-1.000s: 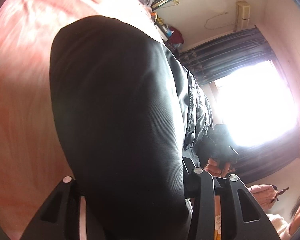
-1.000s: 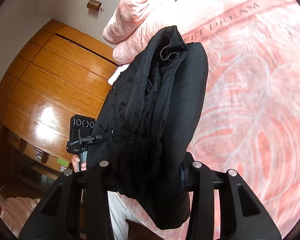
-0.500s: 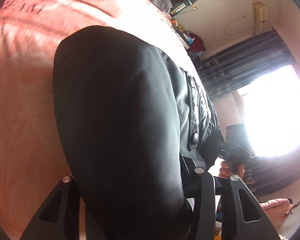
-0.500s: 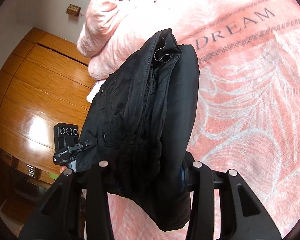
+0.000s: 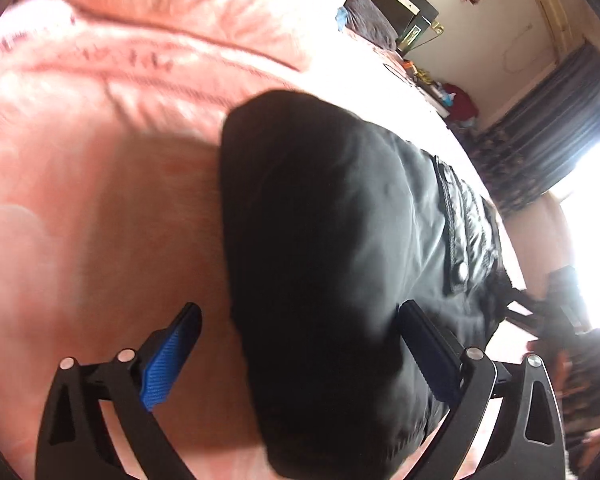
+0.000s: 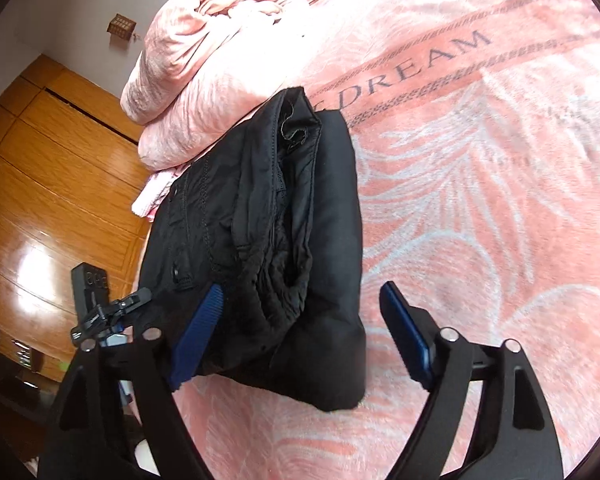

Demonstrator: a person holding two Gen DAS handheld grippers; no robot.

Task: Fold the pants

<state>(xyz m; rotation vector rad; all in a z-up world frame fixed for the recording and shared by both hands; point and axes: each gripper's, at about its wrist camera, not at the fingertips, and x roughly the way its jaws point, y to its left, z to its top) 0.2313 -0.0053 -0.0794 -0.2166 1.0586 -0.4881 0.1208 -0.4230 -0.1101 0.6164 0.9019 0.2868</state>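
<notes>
Pants (image 6: pixel 284 240), black and folded up, sit on the pink blanket (image 6: pixel 480 200) between both sets of jaws; left gripper (image 5: pixel 300 344) and right gripper (image 6: pixel 304 320) just popped wide open, gripping nothing.

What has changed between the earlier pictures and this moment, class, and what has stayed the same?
Both grippers have let go. The left gripper and the right gripper were clamped on the folded black pants; their jaws have just been opening and now stand wide, pads off the cloth, with the bundle between them, resting on the pink blanket. The pants stay folded, and the pink quilt is unchanged.
</notes>
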